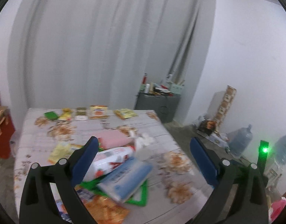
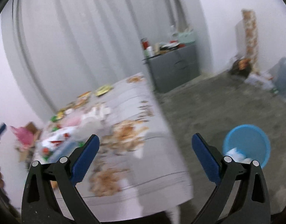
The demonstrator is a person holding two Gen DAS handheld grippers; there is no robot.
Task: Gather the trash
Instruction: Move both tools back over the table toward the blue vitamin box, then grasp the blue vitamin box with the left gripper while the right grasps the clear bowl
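The table (image 1: 157, 128), under a floral cloth, serves as the landmark. Its far edge runs close to the grey curtain (image 1: 98, 43); its right edge drops to bare concrete floor (image 2: 227, 100), which lies open between the table and the white wall. On that floor, to the right of the table's near corner, stands a blue bin (image 2: 246, 145) with white crumpled stuff inside. Beyond the table's far right corner sits a grey cabinet (image 1: 157, 106) crowded with bottles and boxes. Water jugs (image 1: 241, 141) stand along the wall, well apart from the table.

On the table, the trash clusters toward its near left part: a blue-and-white packet (image 1: 128, 179) lying over a green frame (image 1: 141, 196), a white-and-red packet (image 1: 111, 158) behind it, an orange wrapper (image 1: 107, 211) at the near edge, and crumpled white tissue (image 1: 144, 140) mid-table. More packets line the far edge.

The left hand-held gripper (image 1: 144, 156) is spread wide above the near clutter, nothing between its fingers. The right hand-held gripper (image 2: 145, 155) is likewise spread and empty, over the table's right edge.
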